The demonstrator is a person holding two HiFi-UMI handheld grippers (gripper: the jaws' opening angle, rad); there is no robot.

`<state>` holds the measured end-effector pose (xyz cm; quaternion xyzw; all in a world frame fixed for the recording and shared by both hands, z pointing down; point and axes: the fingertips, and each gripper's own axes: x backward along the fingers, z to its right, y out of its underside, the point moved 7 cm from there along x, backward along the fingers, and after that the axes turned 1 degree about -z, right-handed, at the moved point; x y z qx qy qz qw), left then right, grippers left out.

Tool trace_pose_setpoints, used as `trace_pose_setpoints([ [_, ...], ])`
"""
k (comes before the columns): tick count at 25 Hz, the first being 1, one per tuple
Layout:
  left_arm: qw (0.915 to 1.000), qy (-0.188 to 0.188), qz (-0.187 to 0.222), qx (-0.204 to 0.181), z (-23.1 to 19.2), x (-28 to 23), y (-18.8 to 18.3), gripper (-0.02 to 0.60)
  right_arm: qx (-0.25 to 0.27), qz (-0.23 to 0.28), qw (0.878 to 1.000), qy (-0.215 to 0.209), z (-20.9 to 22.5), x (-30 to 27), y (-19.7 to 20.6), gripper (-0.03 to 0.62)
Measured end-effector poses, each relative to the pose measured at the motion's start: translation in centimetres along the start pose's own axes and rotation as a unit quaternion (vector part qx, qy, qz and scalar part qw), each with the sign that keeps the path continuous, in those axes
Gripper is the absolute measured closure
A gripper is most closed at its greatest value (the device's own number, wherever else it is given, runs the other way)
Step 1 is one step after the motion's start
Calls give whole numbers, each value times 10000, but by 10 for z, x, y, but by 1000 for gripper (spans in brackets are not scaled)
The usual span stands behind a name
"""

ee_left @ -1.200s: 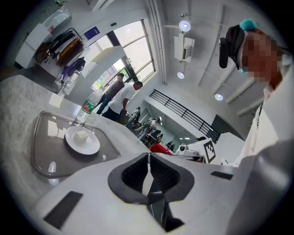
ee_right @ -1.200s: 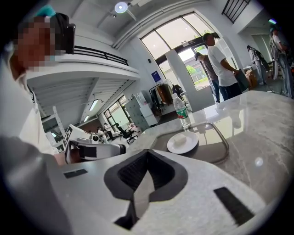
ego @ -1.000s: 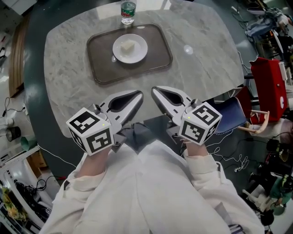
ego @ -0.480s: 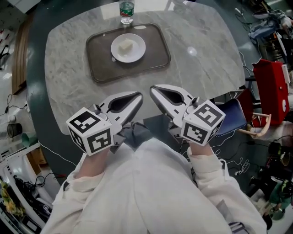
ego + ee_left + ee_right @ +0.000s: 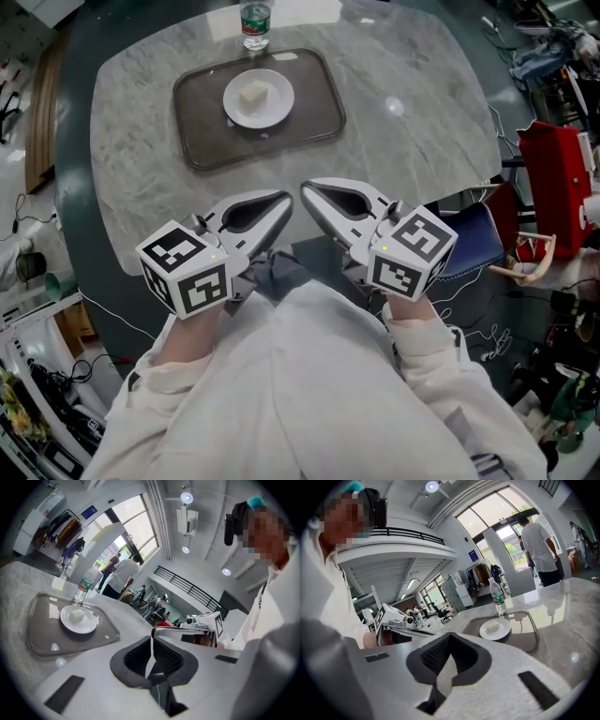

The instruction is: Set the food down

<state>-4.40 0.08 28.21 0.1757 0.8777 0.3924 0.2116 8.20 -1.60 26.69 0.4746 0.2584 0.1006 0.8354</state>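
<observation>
A white plate (image 5: 258,98) with a pale cube of food (image 5: 253,93) rests on a grey tray (image 5: 258,108) at the far side of the marble table (image 5: 394,112). The plate (image 5: 78,619) and the food (image 5: 76,615) show in the left gripper view, and the plate (image 5: 495,629) shows again in the right gripper view. My left gripper (image 5: 284,199) and right gripper (image 5: 307,190) hover side by side over the table's near edge, well short of the tray. Both are shut and hold nothing, their tips close to each other.
A water bottle (image 5: 255,23) stands just beyond the tray. A red bag (image 5: 558,178) and cluttered gear sit to the right of the table. People stand by the windows in the background (image 5: 119,576). Cables lie on the floor at the left.
The right gripper has turned slightly, its tip shifting a little left toward the left gripper. The tray appears slightly further left from head movement. Both grippers stay shut.
</observation>
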Motion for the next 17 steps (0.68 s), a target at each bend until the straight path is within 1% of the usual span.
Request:
trace_pose_setpoints([
  [3, 10000, 18, -63, 8, 0, -3, 1, 554, 162, -74, 9998, -3, 0, 3, -3, 592],
  [6, 9998, -37, -217, 0, 3, -4, 0, 554, 329, -174, 9993, -30, -1, 8, -6, 592],
  [12, 10000, 33, -93, -13, -1, -5, 1, 554, 407, -270, 9988, 7, 0, 13, -9, 592],
  [17, 9999, 3, -100, -3, -5, 0, 0, 554, 533, -388, 9978, -122, -6, 7, -8, 592],
])
